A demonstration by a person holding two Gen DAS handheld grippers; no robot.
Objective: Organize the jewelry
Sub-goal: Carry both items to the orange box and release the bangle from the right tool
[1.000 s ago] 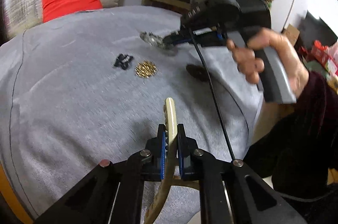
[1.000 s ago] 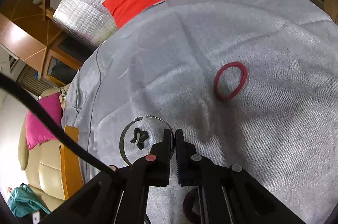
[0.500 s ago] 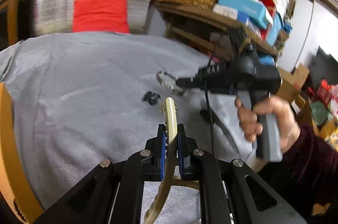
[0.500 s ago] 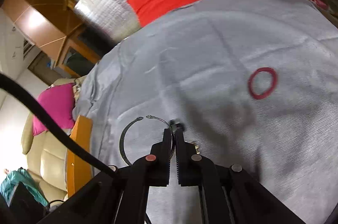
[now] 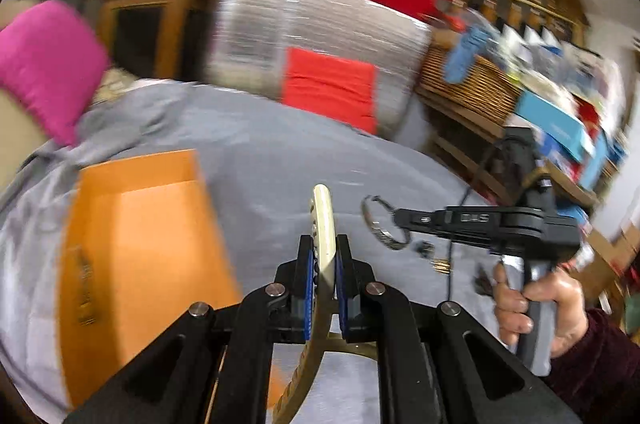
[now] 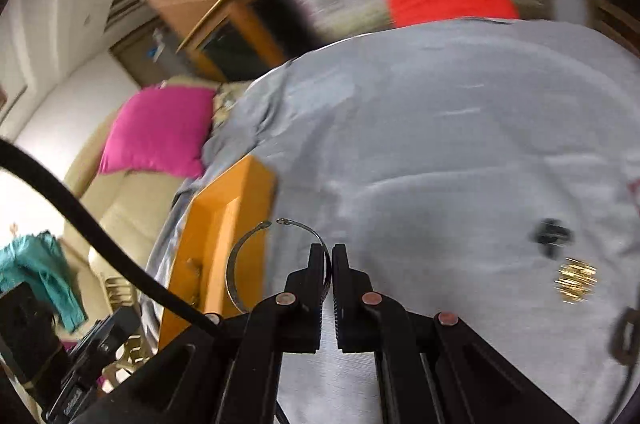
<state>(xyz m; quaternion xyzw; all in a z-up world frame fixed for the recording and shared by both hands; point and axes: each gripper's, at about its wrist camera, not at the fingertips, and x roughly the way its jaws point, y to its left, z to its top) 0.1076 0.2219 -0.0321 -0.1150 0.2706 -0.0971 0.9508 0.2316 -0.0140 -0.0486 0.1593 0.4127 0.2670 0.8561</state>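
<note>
Left tongs (image 5: 325, 266): jaws closed tight on a cream-coloured curved bangle (image 5: 323, 220), which stands upright between the blue pads and rises above them; its lower arc drops below the jaws.

Right tongs (image 6: 327, 260): jaws pressed together on a thin silver open bangle (image 6: 240, 264); the hoop's loose ends stand above and to the left of the jaws, with a gap between the two tips. In the left wrist view the same tongs (image 5: 396, 218) hold the hoop (image 5: 382, 228) in the air, to the right of the cream bangle and apart from it. Right hand (image 5: 540, 308): wrapped around the grey grip.

Orange box (image 5: 132, 264): open, lying on the desk to the left of both tongs; something small and blurred lies inside it.

Desk (image 6: 440, 128): covered by a grey cloth.

Gold piece (image 6: 576, 282): on the cloth to the right of the right tongs, blurred.

Small black piece (image 6: 550, 234): just above the gold piece, apart from it.

Pink cushion (image 6: 158, 130): on a beige seat beyond the desk, left of the tongs.

Silver cushion with red patch (image 5: 320, 60): beyond the desk's far edge.
</note>
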